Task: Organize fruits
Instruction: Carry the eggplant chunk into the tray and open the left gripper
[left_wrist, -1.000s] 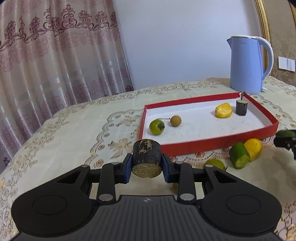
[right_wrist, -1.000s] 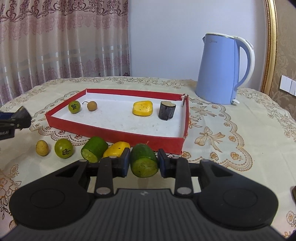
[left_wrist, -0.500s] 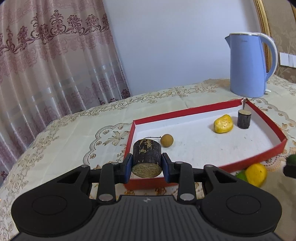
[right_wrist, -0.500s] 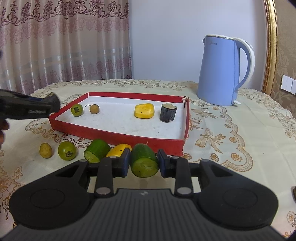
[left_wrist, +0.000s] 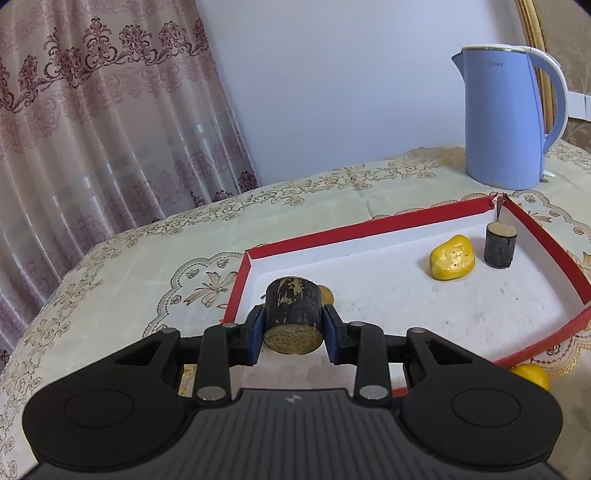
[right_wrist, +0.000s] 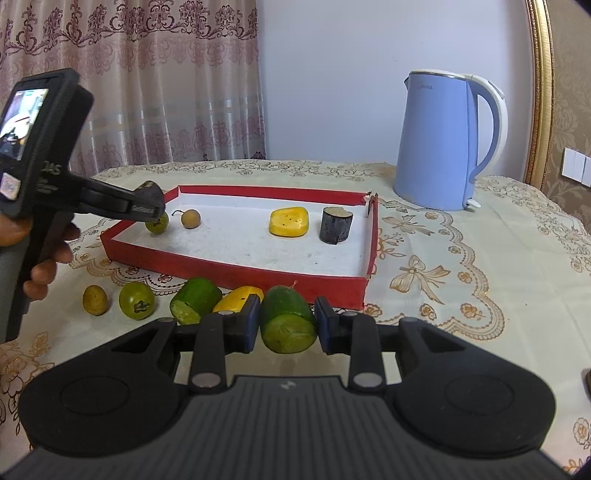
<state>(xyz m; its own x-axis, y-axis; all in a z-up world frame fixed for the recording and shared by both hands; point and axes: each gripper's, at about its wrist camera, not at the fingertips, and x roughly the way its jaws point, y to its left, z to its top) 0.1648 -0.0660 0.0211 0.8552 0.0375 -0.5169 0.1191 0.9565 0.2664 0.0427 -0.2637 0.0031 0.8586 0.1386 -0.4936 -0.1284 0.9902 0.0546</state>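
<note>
My left gripper (left_wrist: 292, 334) is shut on a dark sugarcane piece (left_wrist: 291, 314) and holds it above the left end of the red tray (left_wrist: 369, 227); it also shows in the right wrist view (right_wrist: 147, 206). My right gripper (right_wrist: 286, 325) is shut on a green cucumber chunk (right_wrist: 288, 319) in front of the tray's near wall (right_wrist: 236, 275). In the tray lie a yellow piece (right_wrist: 289, 221), a second dark sugarcane piece (right_wrist: 335, 229), a brown longan (right_wrist: 191, 218) and a green fruit (right_wrist: 157, 223).
A blue kettle (right_wrist: 443, 140) stands behind the tray at the right. On the cloth before the tray lie a small brown fruit (right_wrist: 95, 300), a green fruit (right_wrist: 136, 300), a green cucumber chunk (right_wrist: 194, 299) and a yellow piece (right_wrist: 236, 298). Curtains hang behind.
My left gripper has carried the sugarcane piece forward and right, from before the tray to above its left end. My right gripper has risen slightly with the cucumber chunk.
</note>
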